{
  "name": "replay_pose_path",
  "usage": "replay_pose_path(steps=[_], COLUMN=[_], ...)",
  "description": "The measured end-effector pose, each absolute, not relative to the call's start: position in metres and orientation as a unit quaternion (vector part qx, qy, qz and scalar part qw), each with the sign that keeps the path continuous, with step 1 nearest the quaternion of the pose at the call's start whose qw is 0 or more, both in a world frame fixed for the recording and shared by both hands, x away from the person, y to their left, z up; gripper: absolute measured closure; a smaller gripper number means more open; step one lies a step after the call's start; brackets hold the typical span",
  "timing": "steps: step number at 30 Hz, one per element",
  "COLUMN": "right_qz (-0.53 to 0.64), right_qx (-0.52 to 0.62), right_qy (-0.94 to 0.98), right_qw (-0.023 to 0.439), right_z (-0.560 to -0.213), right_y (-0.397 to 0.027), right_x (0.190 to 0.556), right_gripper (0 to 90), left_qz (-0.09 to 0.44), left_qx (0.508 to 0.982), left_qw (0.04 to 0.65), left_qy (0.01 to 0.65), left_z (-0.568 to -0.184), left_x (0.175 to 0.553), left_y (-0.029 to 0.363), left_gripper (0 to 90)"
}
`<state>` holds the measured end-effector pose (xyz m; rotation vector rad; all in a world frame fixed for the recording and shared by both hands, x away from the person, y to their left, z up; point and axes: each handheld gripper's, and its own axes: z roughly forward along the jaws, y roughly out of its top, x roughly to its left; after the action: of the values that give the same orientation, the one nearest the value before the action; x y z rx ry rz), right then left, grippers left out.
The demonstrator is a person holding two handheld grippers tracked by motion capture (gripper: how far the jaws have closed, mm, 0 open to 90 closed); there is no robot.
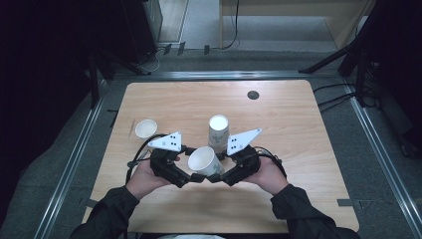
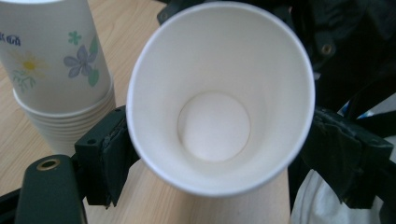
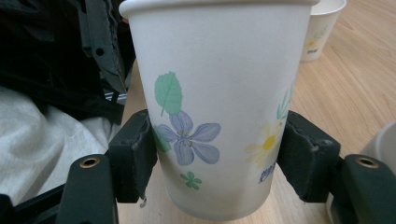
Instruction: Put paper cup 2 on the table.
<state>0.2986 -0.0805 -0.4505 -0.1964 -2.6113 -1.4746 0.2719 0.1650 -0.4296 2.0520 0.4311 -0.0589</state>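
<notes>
- My right gripper (image 1: 215,175) pinches the white paper cup printed with flowers (image 1: 205,162) low on its tapered wall, one black pad on each side; the cup is held off the light wooden table (image 1: 298,139), tilted so its round mouth faces the high camera; its base is hidden behind my jaws there
- My left gripper (image 1: 195,177) has its jaws around the same cup; the left pad touches the rim's edge; the right pad sits just off the wall, so I cannot tell whether it presses; I would call these jaws spread, not clamped
- In the left gripper view the cup's inside is smooth and plain white, with a flat round bottom; its rim is rolled
- The stack of nested flowered paper cups (image 1: 218,132) stands upright just behind the held cup; its lower part is covered by my right gripper's grey plate
- A single small paper cup (image 1: 146,128) stands apart at the left, mouth up; its print is too small to read
</notes>
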Motion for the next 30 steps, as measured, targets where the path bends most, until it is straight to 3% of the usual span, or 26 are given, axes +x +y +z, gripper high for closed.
replay_pose_path(steps=[5,21,30], right_qz=[-0.488,-0.481,-0.460], right_qx=[-0.061,-0.062,-0.063], right_qy=[-0.867,-0.870,-0.883], right_qw=[0.079,0.090,0.073], right_z=[-0.452,-0.455,-0.460], right_y=[-0.074,-0.068,-0.066], right_x=[0.298,0.297,0.298], right_gripper=[33.8,33.7,26.2], left_qz=[-0.027,-0.010,0.002], left_qx=[0.831,0.836,0.841], left_qw=[0.523,0.515,0.508], left_qy=[0.186,0.189,0.188], left_z=[-0.430,-0.430,-0.428], left_x=[0.270,0.268,0.268], left_y=[0.166,0.164,0.168], left_gripper=[15.8,25.2,26.6])
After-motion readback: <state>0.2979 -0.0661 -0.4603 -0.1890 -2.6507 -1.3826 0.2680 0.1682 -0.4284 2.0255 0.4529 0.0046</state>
